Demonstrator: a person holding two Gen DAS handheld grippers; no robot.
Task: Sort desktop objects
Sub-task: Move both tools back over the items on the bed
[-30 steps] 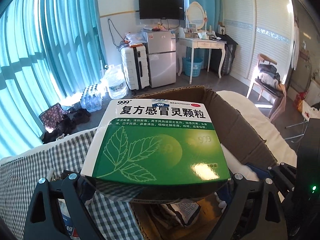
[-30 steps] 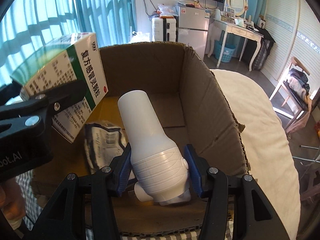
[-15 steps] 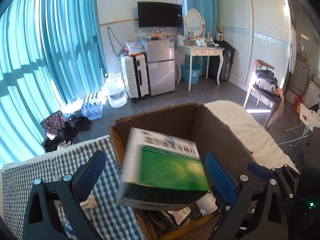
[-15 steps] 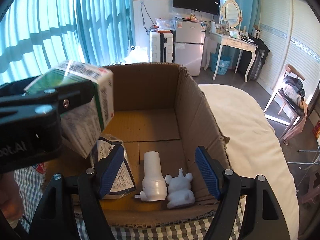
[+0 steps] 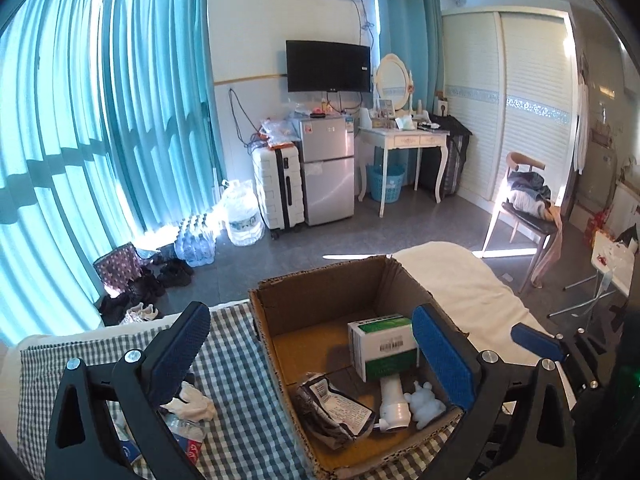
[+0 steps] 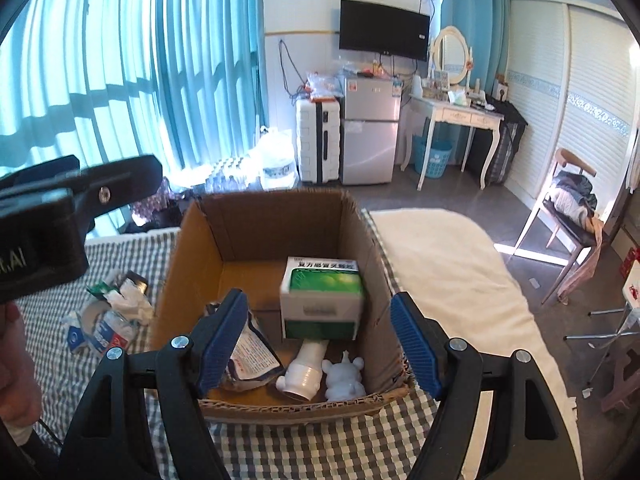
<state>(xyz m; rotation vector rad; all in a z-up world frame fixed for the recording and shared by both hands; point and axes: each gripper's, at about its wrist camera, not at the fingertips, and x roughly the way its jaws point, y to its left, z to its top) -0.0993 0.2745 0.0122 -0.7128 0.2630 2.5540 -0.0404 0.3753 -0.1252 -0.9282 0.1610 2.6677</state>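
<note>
While the cardboard box [image 6: 276, 224] already holds the green medicine box [image 6: 322, 300], white bottle [image 6: 304, 372] and bear figurine [image 6: 345, 374], crumpled litter [image 6: 108, 312] waits at its nine o'clock; both the left gripper [image 5: 312, 348] and right gripper [image 6: 318, 340] hang released, empty.

We see bright sun glowing through the blue curtains [image 5: 100, 152]; both pictures are sharp but bend at their dark edges.

Wall television [image 5: 328, 66] above silver fridge [image 5: 327, 170]
</note>
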